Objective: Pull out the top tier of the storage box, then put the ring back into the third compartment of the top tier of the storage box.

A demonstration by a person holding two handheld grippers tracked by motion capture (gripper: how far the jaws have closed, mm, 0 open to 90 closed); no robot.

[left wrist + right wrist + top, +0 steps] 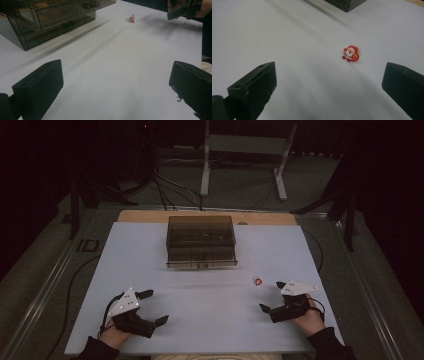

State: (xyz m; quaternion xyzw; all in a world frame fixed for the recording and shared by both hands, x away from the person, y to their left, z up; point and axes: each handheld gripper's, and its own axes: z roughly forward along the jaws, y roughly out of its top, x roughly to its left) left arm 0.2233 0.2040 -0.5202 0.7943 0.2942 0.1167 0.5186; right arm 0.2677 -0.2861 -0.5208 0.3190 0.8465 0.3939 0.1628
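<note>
Santa figure (351,53) lies on the white table (210,305) near the right tongs (270,296); both tongs, left (153,307) too, gape empty

High view: we looked from above the person's side, forward and down over the whole white table (210,300), with floor and stands beyond it.
Left gripper view: we sat low and near the surface, looking between its own jaws across the table toward the smoky drawer box (50,20).
Right gripper view: we sat low and close, facing the Santa figure (351,53).
Shared: all three showed the figure (257,281) (132,18) and the box (201,241) (345,3).
</note>
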